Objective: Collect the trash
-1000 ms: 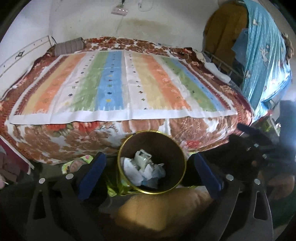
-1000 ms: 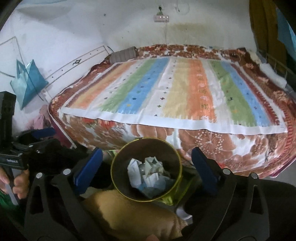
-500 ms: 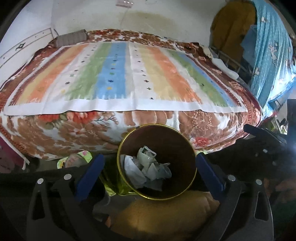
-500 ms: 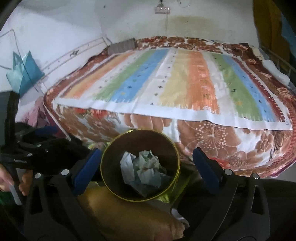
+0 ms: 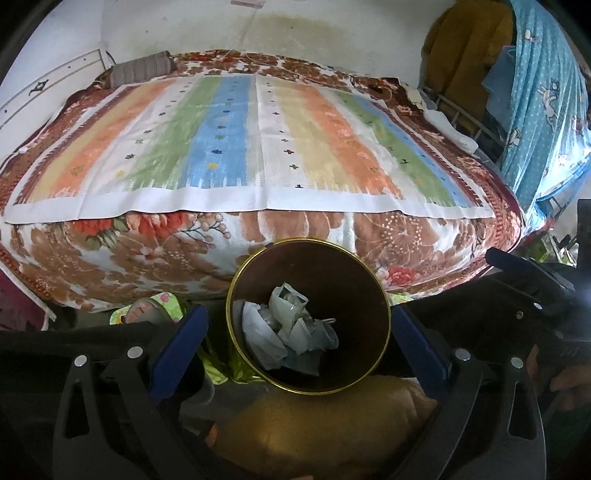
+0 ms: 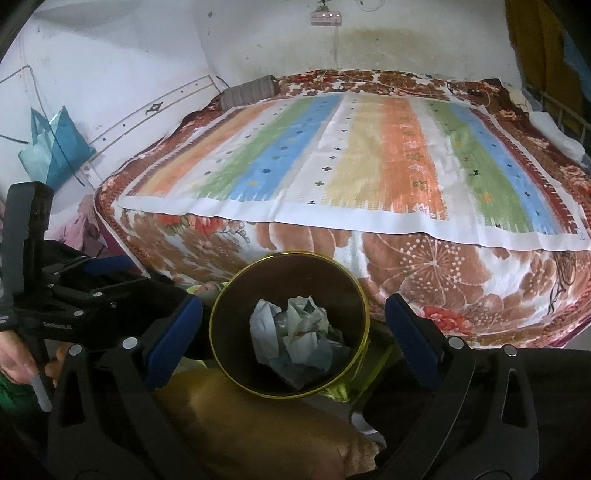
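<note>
In the left wrist view, the left gripper (image 5: 299, 332) has its blue-padded fingers (image 5: 181, 339) spread wide, one on each side of a round waste bin (image 5: 351, 273) with a dark inner wall and a gold rim. The pads stand just outside the rim on either side and grip nothing; whether they touch the bin's outer wall cannot be told. Crumpled white and pale blue paper trash (image 5: 291, 332) lies at the bottom of the bin, between the fingers and lower than them. A foot in a green flowered slipper (image 5: 147, 312) shows to the left of the bin, on the floor in front of the bed (image 5: 147, 254). A striped cloth (image 5: 236, 147) in orange, green, blue and yellow bands covers the top of the floral bedspread. At the far right edge the other gripper's black body shows, held in a hand.

In the right wrist view, the left gripper's black frame appears at the far left, with small white lettering too blurred to read. The right gripper (image 6: 293, 328) is likewise wide open, its blue fingers (image 6: 173, 332) flanking the same bin (image 6: 236, 295) and closed on nothing. The paper trash (image 6: 295, 336) sits inside, between the fingers. A teal bag (image 6: 55, 147) hangs on the white wall at left, and a power strip (image 6: 327, 16) is mounted high on the wall.
</note>
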Demonstrator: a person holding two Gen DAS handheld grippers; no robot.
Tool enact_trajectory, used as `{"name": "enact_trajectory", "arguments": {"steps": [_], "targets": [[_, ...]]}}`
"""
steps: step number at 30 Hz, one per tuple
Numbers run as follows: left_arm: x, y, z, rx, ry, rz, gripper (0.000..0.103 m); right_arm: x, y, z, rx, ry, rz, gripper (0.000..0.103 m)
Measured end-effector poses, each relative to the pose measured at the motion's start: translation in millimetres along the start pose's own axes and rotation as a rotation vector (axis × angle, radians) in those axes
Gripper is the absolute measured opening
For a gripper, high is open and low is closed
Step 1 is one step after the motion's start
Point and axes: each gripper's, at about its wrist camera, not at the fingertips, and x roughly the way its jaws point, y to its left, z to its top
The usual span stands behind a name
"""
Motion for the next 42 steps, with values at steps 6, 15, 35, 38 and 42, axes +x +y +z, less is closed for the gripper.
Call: {"name": "enact_trajectory", "arguments": {"steps": [6, 15, 35, 38, 42], "targets": [[-0.9, -0.9, 0.7, -0.002, 0.005, -0.011, 0.097, 0.7, 2.9, 0.9, -0.009, 0.005, 0.002, 0.094], [-0.3, 1.5, 1.1, -0.019, 0.011, -0.006, 0.097, 3.2, 5.7, 0.5, -0.014, 0.007, 0.006, 0.094], [1.8, 2.9, -0.3, -0.01, 0.015, 0.004, 0.097, 4.1, 6.6, 1.2, -0.011, -0.005, 0.011, 0.094], [0.9, 2.5, -1.2, -0.01, 0.018, 0.003, 0.097, 3.7, 7.6, 1.3, -0.012, -0.005, 0.011, 0.094], [2.6, 1.5, -2.7, -0.01, 0.018, 0.007, 0.097, 3.5, 5.8, 1.3, -0.01, -0.005, 0.013, 0.094]]}}
